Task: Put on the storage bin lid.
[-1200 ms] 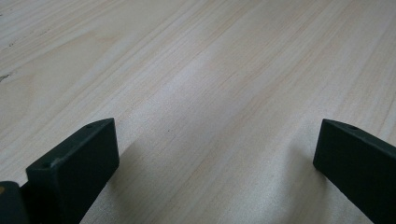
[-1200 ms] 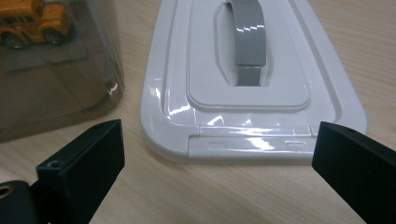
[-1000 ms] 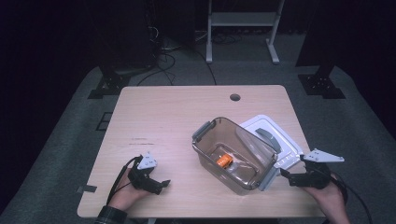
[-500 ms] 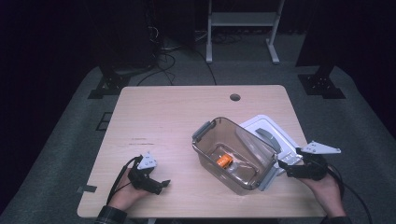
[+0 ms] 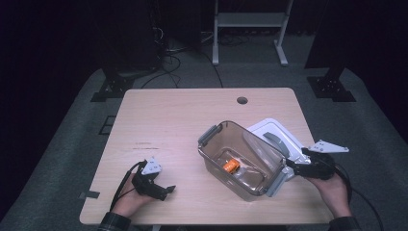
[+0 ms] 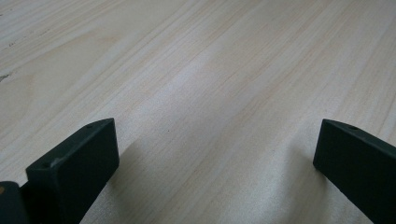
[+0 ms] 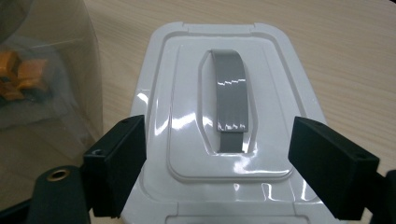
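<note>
A dim lab or recording studio — a bare wooden desk (image 5: 192, 120) on grey carpet (image 5: 72, 159), black stand feet (image 5: 113, 89) at ten and two o'clock, loose cables (image 5: 168, 53) and a white metal frame (image 5: 248, 29) at twelve — nothing homely.

Dark room, grey carpet (image 5: 72, 144), metal stand (image 5: 248, 29)

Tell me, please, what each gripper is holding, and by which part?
Nothing. The left gripper is open over bare table; the right gripper has been closing astride the white lid, unpressed.

no legible txt, labels, brands or nos. anywhere
</note>
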### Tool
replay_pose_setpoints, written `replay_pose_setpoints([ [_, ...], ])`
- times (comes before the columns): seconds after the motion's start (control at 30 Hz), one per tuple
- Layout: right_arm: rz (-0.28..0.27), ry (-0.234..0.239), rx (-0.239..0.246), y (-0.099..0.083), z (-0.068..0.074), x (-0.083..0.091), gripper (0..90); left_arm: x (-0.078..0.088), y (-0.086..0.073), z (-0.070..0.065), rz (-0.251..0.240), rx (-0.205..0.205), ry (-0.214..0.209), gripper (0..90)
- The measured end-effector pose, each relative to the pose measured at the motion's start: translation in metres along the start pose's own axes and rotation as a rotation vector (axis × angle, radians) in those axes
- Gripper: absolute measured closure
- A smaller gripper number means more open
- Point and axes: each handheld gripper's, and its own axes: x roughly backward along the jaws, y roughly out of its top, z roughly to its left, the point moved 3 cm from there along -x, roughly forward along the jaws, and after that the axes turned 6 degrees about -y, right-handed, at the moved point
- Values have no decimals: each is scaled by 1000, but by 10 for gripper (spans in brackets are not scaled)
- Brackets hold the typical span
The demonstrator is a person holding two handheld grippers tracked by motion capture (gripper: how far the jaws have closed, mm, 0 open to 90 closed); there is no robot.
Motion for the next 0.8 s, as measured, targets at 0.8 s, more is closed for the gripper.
replay_pose_setpoints([
  [0.8, 14, 21, 12, 20, -7, -29, 369, -1, 1, 0, 1, 0, 6, 0],
])
